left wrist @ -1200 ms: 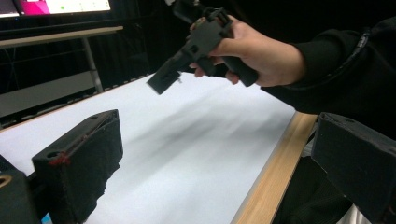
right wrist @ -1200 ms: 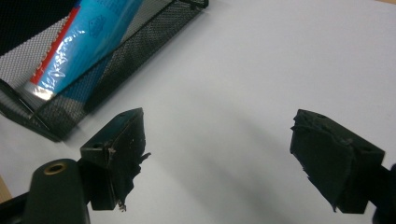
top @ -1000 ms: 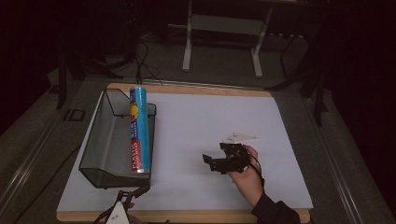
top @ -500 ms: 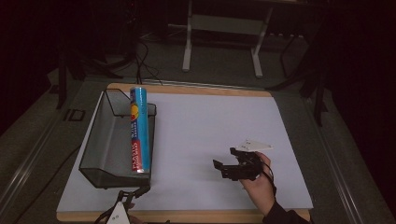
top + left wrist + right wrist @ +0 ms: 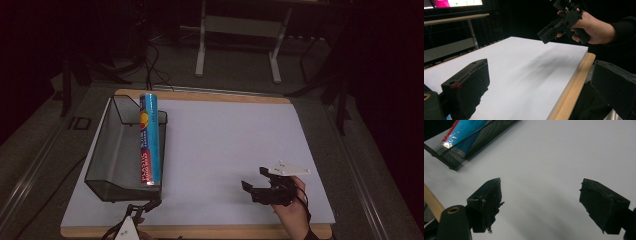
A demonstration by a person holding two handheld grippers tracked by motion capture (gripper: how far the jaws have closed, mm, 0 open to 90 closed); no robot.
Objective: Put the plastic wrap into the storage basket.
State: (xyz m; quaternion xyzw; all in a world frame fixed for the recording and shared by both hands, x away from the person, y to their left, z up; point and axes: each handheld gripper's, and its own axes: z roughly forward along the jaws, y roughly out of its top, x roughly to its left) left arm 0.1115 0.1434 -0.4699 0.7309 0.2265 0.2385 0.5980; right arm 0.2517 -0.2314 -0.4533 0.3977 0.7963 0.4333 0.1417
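right gripper (image 5: 251, 186): jaws spread wide, nothing between them, hovering over bare white table top, held by a hand (image 5: 292, 212) near the front right of the table.
left gripper (image 5: 145, 206): parked at the front edge just below the tray; jaws apart and empty too, judging from its own view.
nearest target: the blue tube (image 5: 149, 137), lying lengthwise against the right wall of the black mesh tray (image 5: 107, 165), red-capped end toward the front, well apart from the right gripper.
step, my guess: reaching across for the tube.
how I'd do it: come in from the right, over the tray's low wall, and pinch the tube across its width near the middle.
watch out: that mesh wall can snag a jaw tip, so drop in from above.
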